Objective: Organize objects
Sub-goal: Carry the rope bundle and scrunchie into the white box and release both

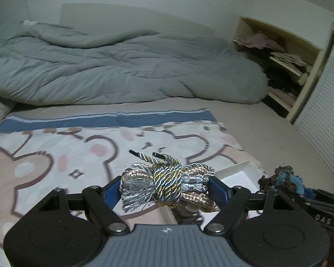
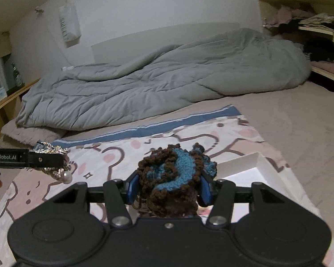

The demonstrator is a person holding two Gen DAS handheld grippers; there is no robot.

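Observation:
My left gripper (image 1: 167, 189) is shut on a knotted bundle of silver, gold and copper cords (image 1: 164, 184), held above the bear-print blanket (image 1: 55, 155). It also shows at the left edge of the right wrist view (image 2: 53, 162), with a pearl hanging from the bundle. My right gripper (image 2: 169, 187) is shut on a brown and blue crocheted piece (image 2: 173, 178), also visible in the left wrist view (image 1: 285, 178). A white box (image 2: 256, 166) lies open on the blanket under and right of both grippers; it also shows in the left wrist view (image 1: 236, 173).
A rumpled grey duvet (image 2: 155, 82) lies across the far side of the bed. A wooden shelf unit (image 2: 322, 44) with clothes stands at the back right. A louvred door (image 1: 322, 133) is at the right. A low wooden ledge (image 2: 9, 100) runs along the left.

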